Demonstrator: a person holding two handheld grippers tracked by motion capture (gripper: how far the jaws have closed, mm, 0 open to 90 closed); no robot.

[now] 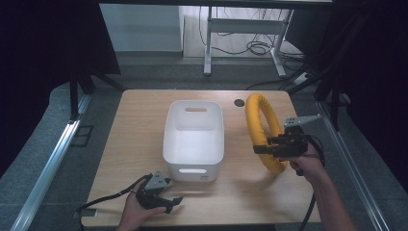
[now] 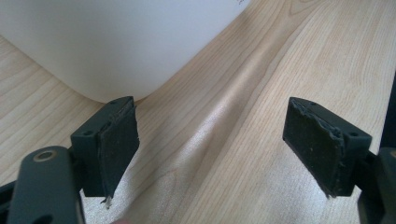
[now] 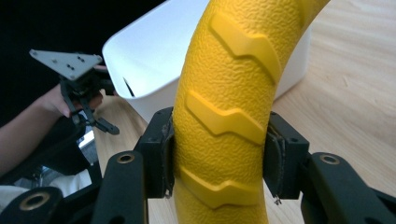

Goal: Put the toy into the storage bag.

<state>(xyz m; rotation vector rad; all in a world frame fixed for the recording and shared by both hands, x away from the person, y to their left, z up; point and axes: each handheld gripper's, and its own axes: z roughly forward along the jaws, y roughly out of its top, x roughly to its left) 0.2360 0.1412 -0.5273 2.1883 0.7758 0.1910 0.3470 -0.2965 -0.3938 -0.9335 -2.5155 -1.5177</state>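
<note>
On the wooden table [image 1: 144, 125] a white plastic bin [image 1: 194, 140] stands near the middle, open at the top, with a slot handle in its far wall and another in its near wall. To the right of the bin a yellow ring [image 1: 262, 130] stands upright on edge, its lower part close to the table and its top leaning toward the far side. Its surface is rough and bears raised chevron ridges, which the right gripper view shows clearly.

The right gripper [image 1: 269, 147] is clamped on the lower near part of the ring, with one black pad pressed against each side of the yellow tube. In the right gripper view the ring [image 3: 224, 102] rises between the jaws and curves up past the rim of the bin [image 3: 154, 51], which lies just behind it. The person's right hand comes in from the lower right edge of the table and holds the gripper level.

The left gripper [image 1: 169, 199] rests low at the near edge of the table, just in front of the bin's near left corner. Its jaws stand wide apart with nothing between them; in the left gripper view bare wood lies between the pads, and the rounded corner of the bin [image 2: 116, 46] sits just beyond the left pad.
</note>
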